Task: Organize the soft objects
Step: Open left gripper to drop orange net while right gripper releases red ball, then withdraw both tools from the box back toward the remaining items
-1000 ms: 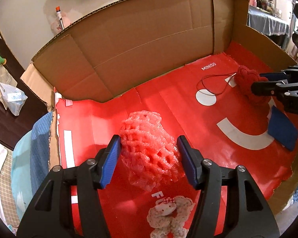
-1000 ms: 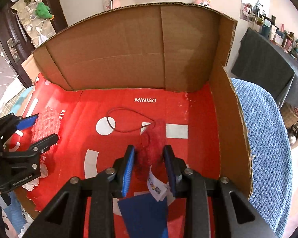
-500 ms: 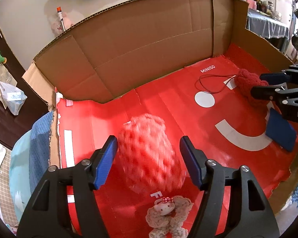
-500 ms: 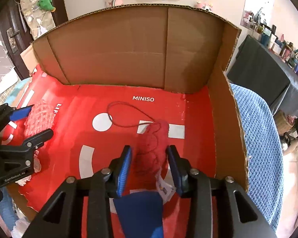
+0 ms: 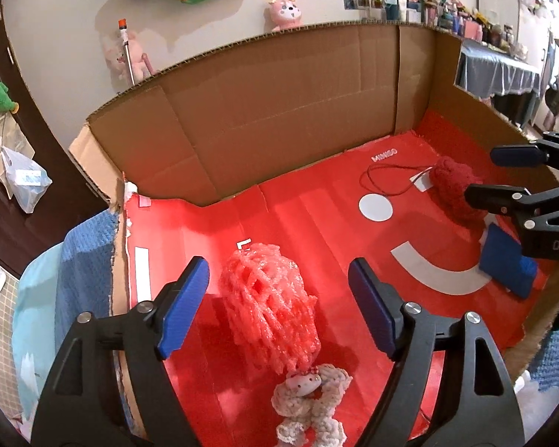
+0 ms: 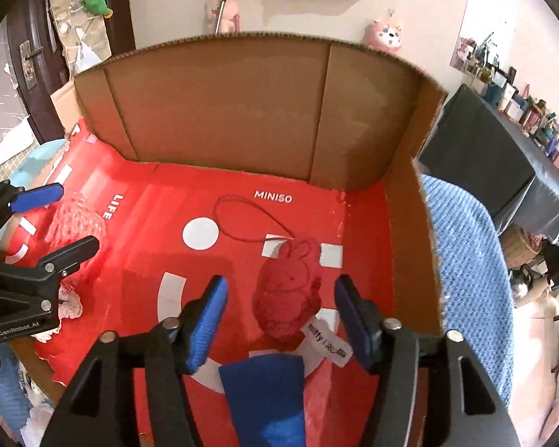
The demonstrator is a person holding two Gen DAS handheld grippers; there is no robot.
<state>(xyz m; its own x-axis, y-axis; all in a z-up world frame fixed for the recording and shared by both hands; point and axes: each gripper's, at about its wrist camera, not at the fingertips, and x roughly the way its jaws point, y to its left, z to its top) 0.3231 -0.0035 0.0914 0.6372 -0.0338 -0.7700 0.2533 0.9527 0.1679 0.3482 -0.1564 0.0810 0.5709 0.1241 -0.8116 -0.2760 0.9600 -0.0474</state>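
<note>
A: Two grippers, both spread wide, nothing held. Left gripper [image 5: 277,290] has the pink foam net [image 5: 270,307] lying loose between its fingers, not touched.

B: Net's long axis?

A: Runs roughly away from the camera, far end toward the cardboard wall [image 5: 279,111]; near end just beside a cream crochet doll [image 5: 309,406] (may be touching it, can't tell).

B: Right side?

A: Right gripper [image 6: 281,320] straddles the red knitted bunny [image 6: 289,294], clear gaps on both sides. Bunny lies lengthwise, ears toward the back wall, paper tag [image 6: 326,342] at the near end, thin cord [image 6: 238,219] looping off the head. Blue pad [image 6: 264,391] just below it.

B: Surface?

A: Red printed sheet [image 6: 149,260] lining the open box, "MINISO" lettering. Blue blanket [image 6: 469,279] outside to the right, plush toys on the wall behind.
</note>
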